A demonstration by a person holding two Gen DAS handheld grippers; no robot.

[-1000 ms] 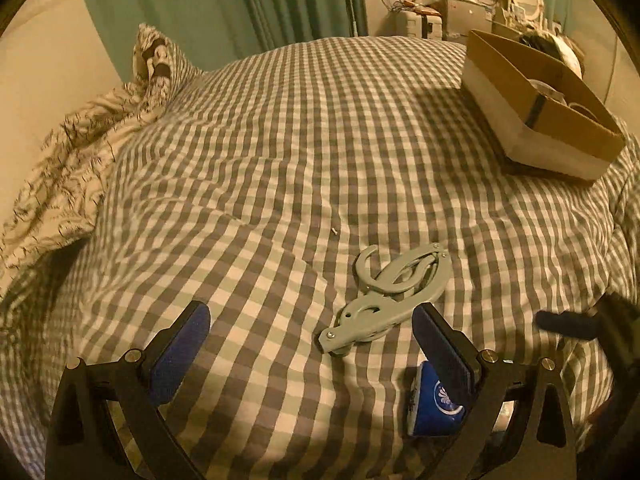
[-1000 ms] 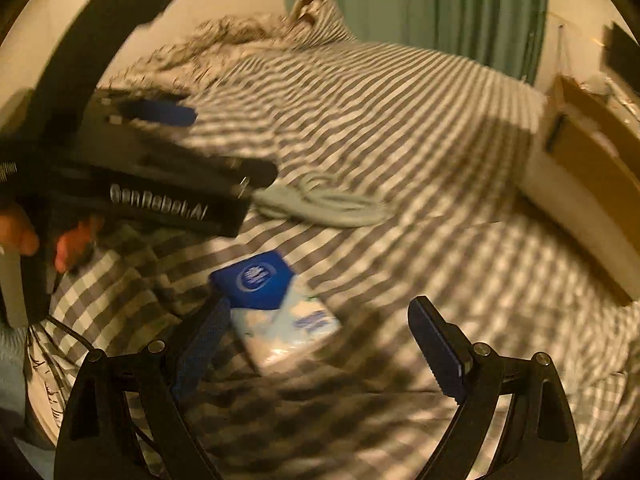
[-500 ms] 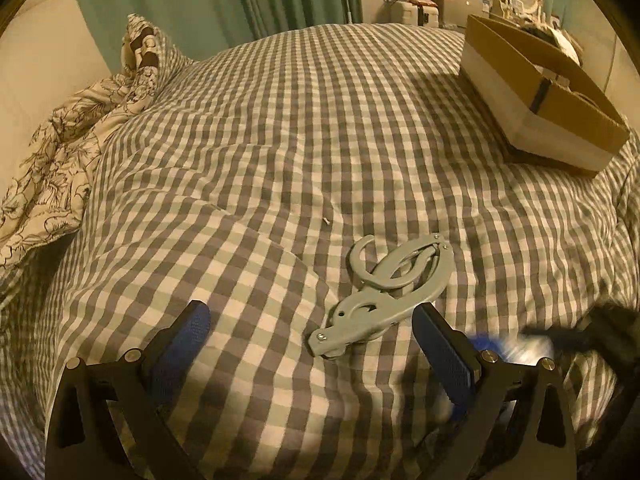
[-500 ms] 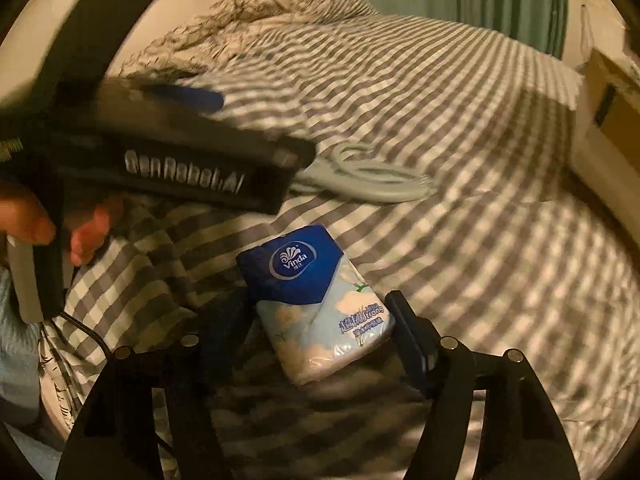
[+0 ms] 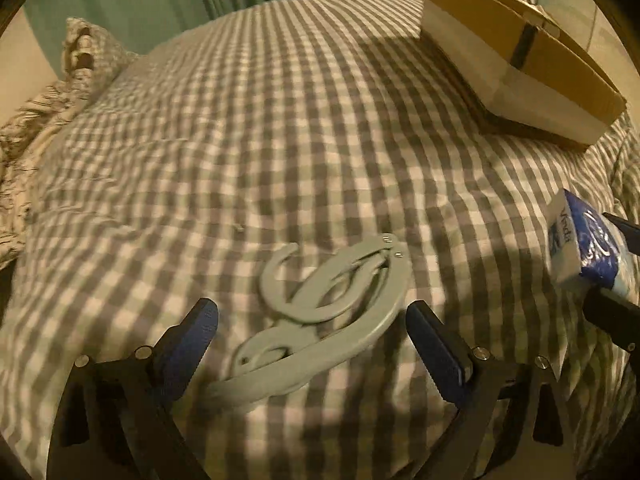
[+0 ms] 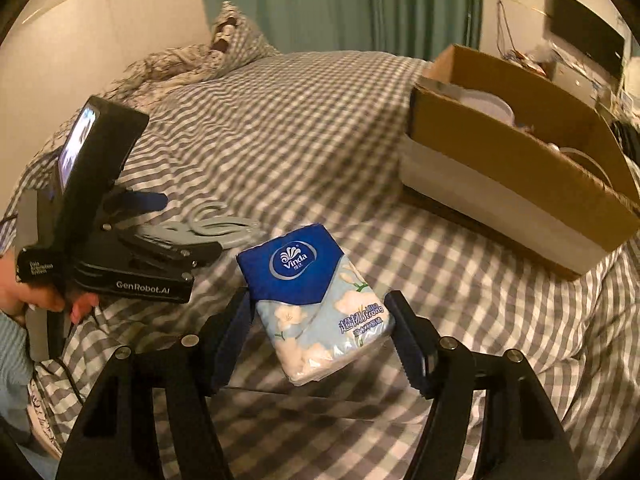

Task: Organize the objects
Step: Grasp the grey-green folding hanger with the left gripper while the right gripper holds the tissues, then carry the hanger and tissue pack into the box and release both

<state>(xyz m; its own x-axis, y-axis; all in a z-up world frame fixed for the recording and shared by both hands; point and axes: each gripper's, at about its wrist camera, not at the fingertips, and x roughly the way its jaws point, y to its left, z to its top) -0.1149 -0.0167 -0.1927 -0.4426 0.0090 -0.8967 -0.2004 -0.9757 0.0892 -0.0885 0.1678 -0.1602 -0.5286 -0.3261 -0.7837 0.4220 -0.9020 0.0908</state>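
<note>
My right gripper point(image 6: 320, 320) is shut on a blue and white Vinda tissue pack point(image 6: 316, 300) and holds it above the checked bed; the pack also shows at the right edge of the left wrist view point(image 5: 580, 248). A pale green folding hanger point(image 5: 332, 304) lies flat on the bedspread. My left gripper point(image 5: 312, 344) is open and low over it, one finger on each side of the hanger. The left gripper and hanger point(image 6: 208, 228) also show at the left of the right wrist view. An open cardboard box point(image 6: 520, 172) stands at the right.
The grey checked bedspread point(image 5: 280, 140) covers the bed. A crumpled floral blanket and a pillow point(image 6: 192, 64) lie at the far left by the wall. Green curtains point(image 6: 360, 4) hang behind. The box holds some round pale items point(image 6: 492, 108). A desk with clutter stands beyond it.
My right gripper closed on the tissue pack and lifted it off the bed. My left gripper moved forward and down, so the hanger now lies between its fingers.
</note>
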